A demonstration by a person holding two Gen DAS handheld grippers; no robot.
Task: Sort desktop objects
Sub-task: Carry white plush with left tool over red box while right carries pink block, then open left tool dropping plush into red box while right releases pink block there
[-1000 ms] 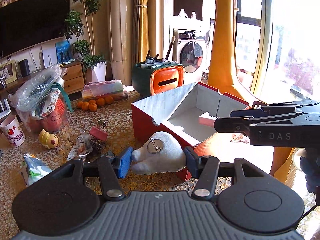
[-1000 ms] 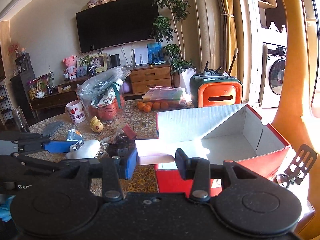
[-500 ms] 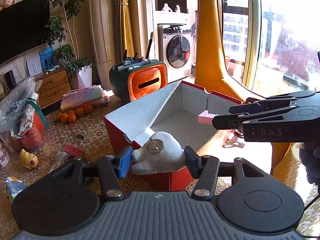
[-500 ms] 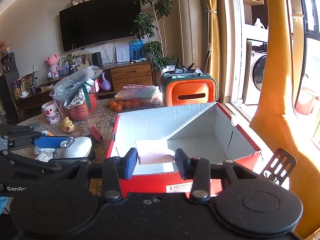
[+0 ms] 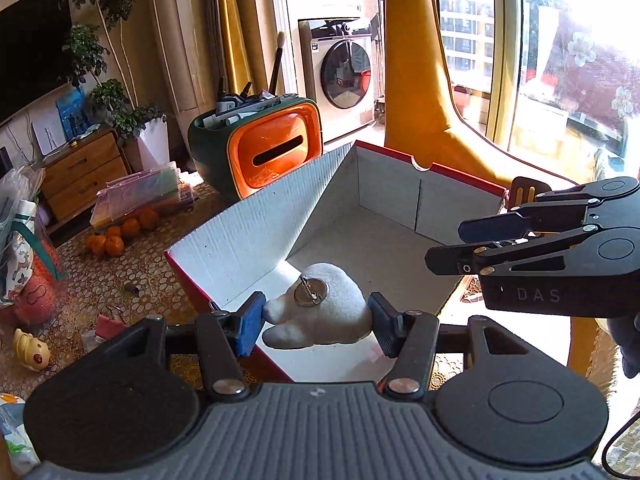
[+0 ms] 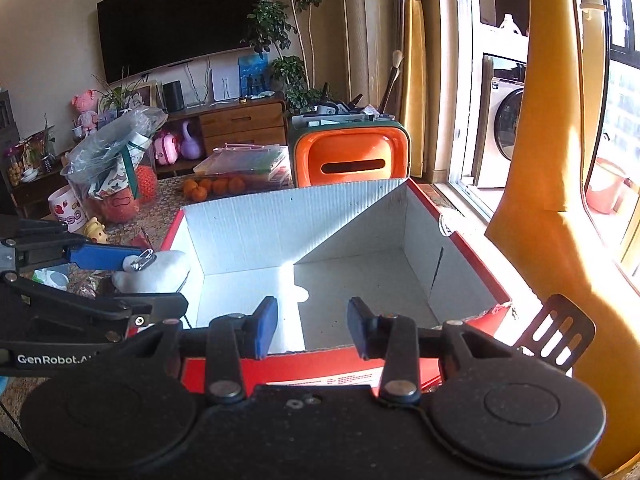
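Red cardboard box point(image 5: 248, 232), white corrugated inside, top open, on a table with a patterned yellow lace cloth point(image 5: 132, 264). Sun falls across half of the box floor.

Left gripper point(image 5: 314, 322): blue pads clamped on both sides of a white plush toy point(image 5: 336, 312), lumpy, with a round metal ring point(image 5: 310, 292) on top. The toy hangs at the box's near left corner, over the sunlit part of the floor in the left view. From the right view it sits level with the rim at the left wall. I cannot tell whether it touches the cardboard.

Right gripper point(image 6: 312, 328): over the box's near wall, pointing in. Jaws have just been closing a little and stand narrow, with a clear gap and nothing between them.

Behind the box stands a green and orange storage bin point(image 5: 276, 152) with a slot in its face and pens and a brush sticking out of it. Left of it lie a heap of small oranges point(image 5: 116, 240) and, nearer, a yellow toy duck point(image 5: 30, 354).
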